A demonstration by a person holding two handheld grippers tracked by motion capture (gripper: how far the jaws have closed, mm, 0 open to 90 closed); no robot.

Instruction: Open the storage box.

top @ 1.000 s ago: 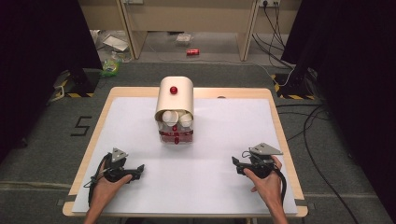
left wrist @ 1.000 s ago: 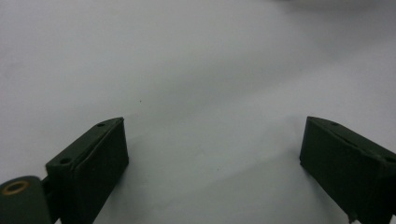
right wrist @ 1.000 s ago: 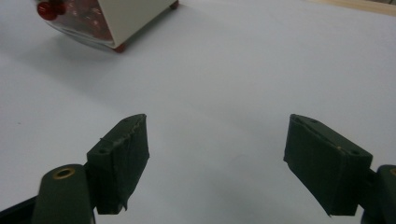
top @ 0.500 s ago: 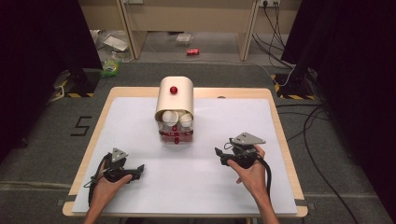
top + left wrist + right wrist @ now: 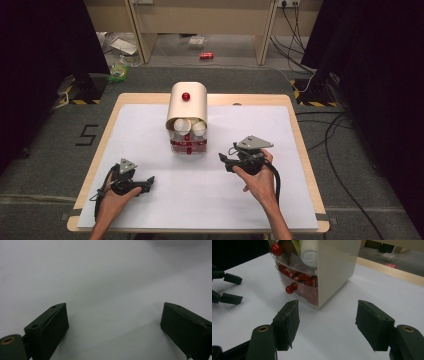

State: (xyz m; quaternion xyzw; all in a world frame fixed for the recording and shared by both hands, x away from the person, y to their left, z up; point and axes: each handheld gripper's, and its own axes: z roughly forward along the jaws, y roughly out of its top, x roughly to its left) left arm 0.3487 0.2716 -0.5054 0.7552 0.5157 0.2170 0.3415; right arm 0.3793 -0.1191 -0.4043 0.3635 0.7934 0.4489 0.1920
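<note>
Surface (image 5: 150,130): white matt sheet, smooth, over pale wood rim. Cabinet (image 5: 188,105): cream plastic shell, smooth, slight sheen; clear glossy plastic drawers (image 5: 297,277) with glossy red round knobs (image 5: 289,289). Left tool (image 5: 113,332) and right tool (image 5: 327,326): dark matt pads, edges rough and worn. Floor (image 5: 60,150): grey, matt, carpet-like.

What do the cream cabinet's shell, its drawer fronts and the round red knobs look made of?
Cabinet shell: opaque cream, smooth, faintly glossy, probably moulded plastic. Drawer fronts: clear plastic, since the red packets and white cups show through. Red knobs: glossy with highlights, likely plastic or lacquered beads; the look leaves that open.
</note>
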